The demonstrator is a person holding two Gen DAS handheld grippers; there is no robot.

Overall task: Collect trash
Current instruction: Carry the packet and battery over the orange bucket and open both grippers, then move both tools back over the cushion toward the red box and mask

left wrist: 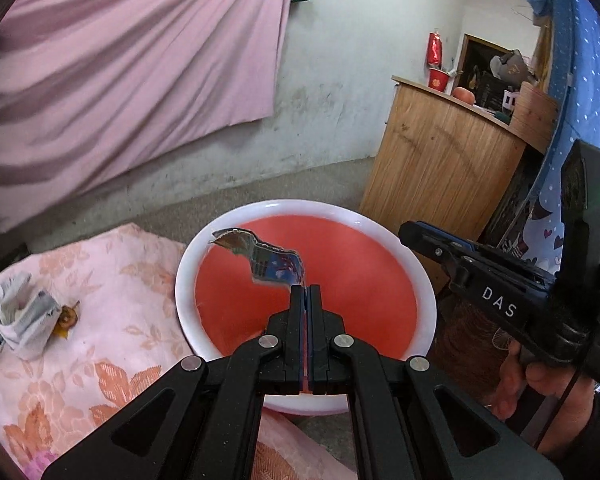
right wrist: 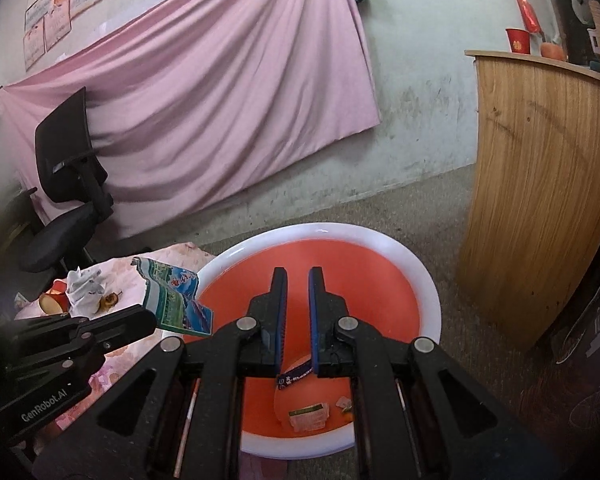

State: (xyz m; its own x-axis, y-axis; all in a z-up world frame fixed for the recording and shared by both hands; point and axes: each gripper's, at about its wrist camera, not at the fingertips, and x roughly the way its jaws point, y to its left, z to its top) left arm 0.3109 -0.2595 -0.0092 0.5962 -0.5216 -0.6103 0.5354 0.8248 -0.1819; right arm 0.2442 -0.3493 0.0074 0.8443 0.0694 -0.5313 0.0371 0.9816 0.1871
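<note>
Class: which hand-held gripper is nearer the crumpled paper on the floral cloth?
Left. The left hand-held gripper is beside the crumpled paper; the right hand-held gripper hangs over the basin.

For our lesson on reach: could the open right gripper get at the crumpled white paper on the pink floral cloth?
Probably not directly: the left gripper, shut on a colourful wrapper, lies between the right gripper and the crumpled white paper.

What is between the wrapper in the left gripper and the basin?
Nothing visible. The left gripper holds the wrapper over the open basin; the right gripper hangs open, off to the side.
</note>
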